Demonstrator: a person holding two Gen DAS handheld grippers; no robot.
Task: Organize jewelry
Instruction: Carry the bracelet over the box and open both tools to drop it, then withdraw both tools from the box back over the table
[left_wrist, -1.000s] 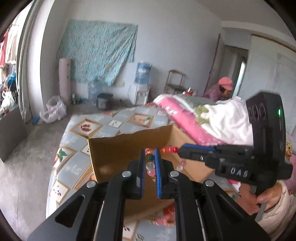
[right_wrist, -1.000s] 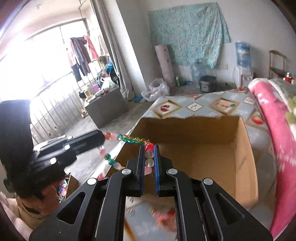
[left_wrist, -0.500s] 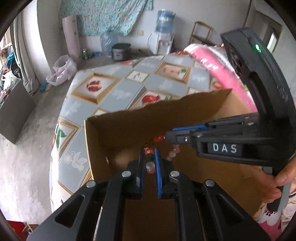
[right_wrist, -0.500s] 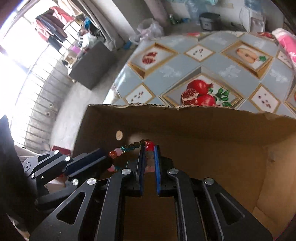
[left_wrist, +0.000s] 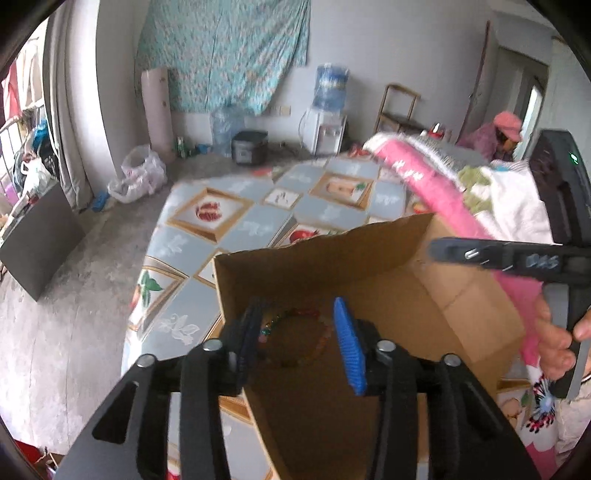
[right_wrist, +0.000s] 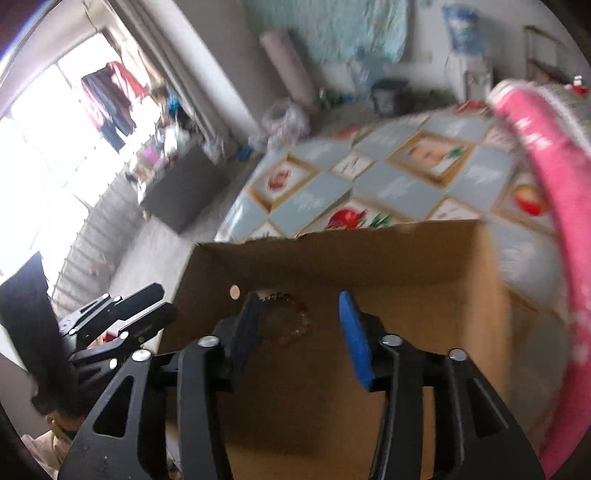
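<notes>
The big cardboard box (left_wrist: 369, 258) sits on the counter (left_wrist: 229, 229). The left gripper (left_wrist: 299, 338) and right gripper (right_wrist: 301, 328) have fingers wide apart, holding nothing. Only the left view shows the hand (left_wrist: 557, 343). The bead bracelet (right_wrist: 286, 319) lies inside the box.

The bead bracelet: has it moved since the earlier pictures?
Yes. The bead bracelet has dropped from both grippers' shut jaws onto the floor of the cardboard box, near its far wall.
</notes>
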